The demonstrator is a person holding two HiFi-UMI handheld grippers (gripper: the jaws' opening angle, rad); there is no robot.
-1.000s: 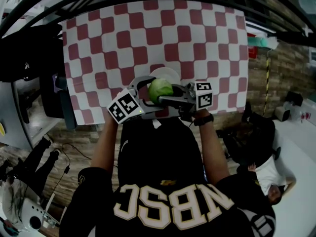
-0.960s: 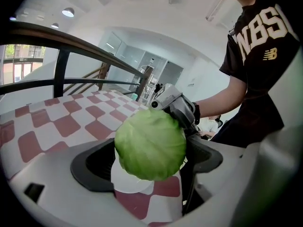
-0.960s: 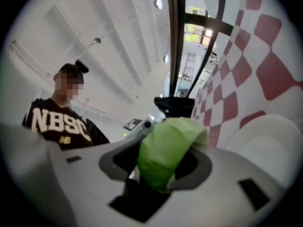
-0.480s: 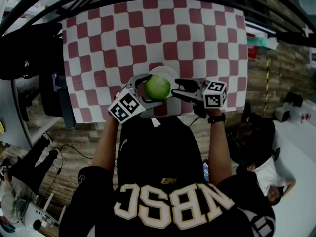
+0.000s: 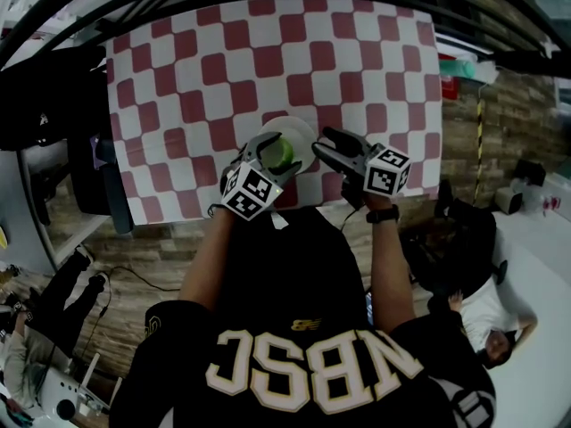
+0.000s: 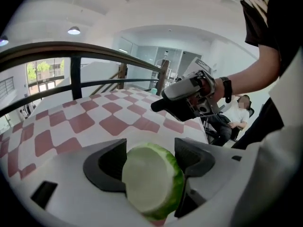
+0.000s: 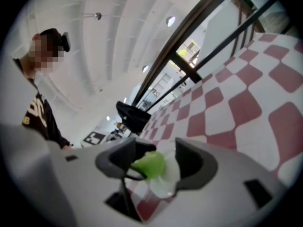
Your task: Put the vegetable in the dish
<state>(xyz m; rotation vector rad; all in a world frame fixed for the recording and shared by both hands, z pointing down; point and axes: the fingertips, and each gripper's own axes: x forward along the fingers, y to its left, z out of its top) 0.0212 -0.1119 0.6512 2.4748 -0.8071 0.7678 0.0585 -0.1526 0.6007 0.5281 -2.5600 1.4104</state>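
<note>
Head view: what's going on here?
A person holds a gripper in each hand over the checkered table. The left gripper, its jaws just closed further, grips the green vegetable over the white dish; whether it rests there yet is unclear. The right gripper, its jaws just opened, is empty and stands beside the dish.

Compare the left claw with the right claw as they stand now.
The left claw grips the green vegetable, its jaws just closed further on it; the right claw is open and empty. The left claw sits over the white dish; the right claw is beside it. Each carries a marker cube.
</note>
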